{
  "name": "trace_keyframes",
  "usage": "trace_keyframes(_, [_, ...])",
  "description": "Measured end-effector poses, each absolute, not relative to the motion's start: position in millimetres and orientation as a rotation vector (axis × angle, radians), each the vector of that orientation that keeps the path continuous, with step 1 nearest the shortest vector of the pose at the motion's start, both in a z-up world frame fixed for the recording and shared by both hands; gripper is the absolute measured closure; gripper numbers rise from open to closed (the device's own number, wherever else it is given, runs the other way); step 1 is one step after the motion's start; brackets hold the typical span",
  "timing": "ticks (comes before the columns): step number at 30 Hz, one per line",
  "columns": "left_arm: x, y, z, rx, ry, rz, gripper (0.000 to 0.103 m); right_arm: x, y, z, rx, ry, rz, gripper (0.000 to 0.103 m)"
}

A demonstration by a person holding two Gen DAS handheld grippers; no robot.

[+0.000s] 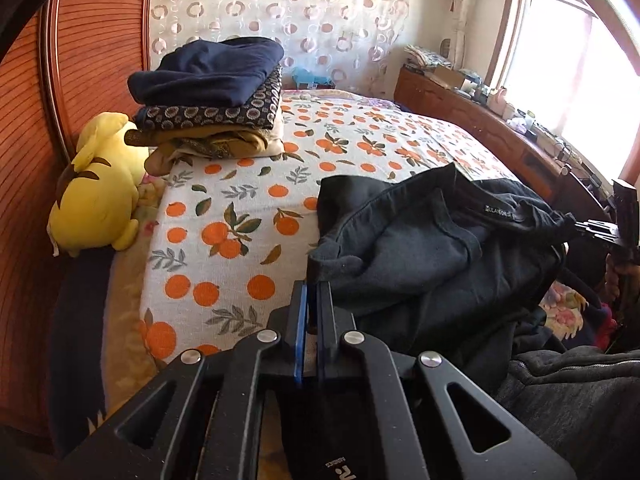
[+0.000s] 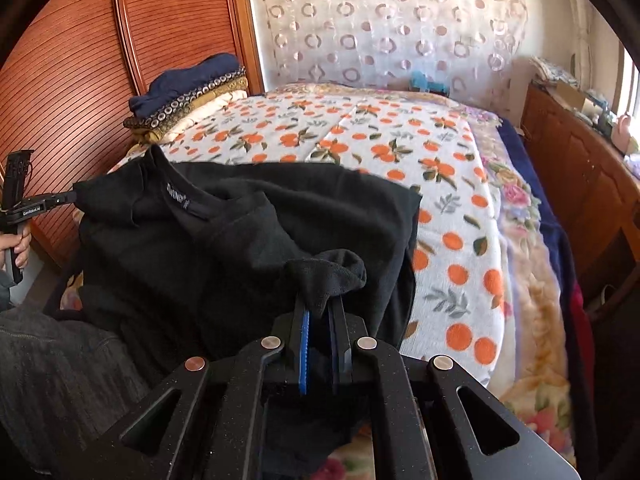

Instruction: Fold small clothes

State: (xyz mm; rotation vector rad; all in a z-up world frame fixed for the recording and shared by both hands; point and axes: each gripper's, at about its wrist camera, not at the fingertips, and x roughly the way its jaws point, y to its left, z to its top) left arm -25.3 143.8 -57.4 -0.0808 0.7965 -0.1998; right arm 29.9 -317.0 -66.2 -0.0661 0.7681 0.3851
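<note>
Left wrist view: the left gripper [image 1: 313, 296] has its fingers pressed together on a corner of the black shirt [image 1: 432, 256], which lies bunched at the near edge of the bed [image 1: 240, 200]. A stack of folded clothes [image 1: 208, 96] sits by the headboard beside a yellow plush toy [image 1: 96, 192].

Right wrist view: the right gripper [image 2: 320, 304] pinches a fold of the shirt, its fingers a little apart around the cloth. That thin bite may slip if pulled, and the wrinkled body could fold crooked.
</note>
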Motion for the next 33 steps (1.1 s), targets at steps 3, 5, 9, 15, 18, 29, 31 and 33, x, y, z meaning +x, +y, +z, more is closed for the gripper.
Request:
trace_keyframes(3, [-26, 142, -49, -0.066, 0.782, -0.195, 0.094, 27, -316, -57, -0.07, 0.742, 0.387, 0.09])
trace_keyframes(5, [-24, 139, -44, -0.045, 0.766, -0.193, 0.067, 24, -315, -52, -0.081, 0.725, 0.389, 0.085])
trace_keyframes(9, [-11, 135, -45, -0.03, 0.776, -0.171, 0.042, 18, -316, -43, -0.103, 0.692, 0.385, 0.06])
trace_keyframes(15, [16, 135, -45, -0.086, 0.779, -0.186, 0.026, 26, -320, -40, -0.122, 0.656, 0.362, 0.053])
trace_keyframes(18, [36, 131, -45, -0.082, 0.784, -0.2, 0.026, 39, -320, -44, -0.124, 0.648, 0.35, 0.051])
trace_keyframes(29, [106, 107, -54, -0.047, 0.83, -0.256, 0.026, 106, -309, -80, -0.097, 0.692, 0.3, 0.051])
trace_keyframes(31, [117, 104, -60, -0.044, 0.856, -0.264, 0.027, 118, -308, -87, -0.102, 0.721, 0.294, 0.049])
trace_keyframes(33, [125, 101, -65, -0.033, 0.887, -0.263, 0.035, 129, -308, -93, -0.113, 0.752, 0.279, 0.045])
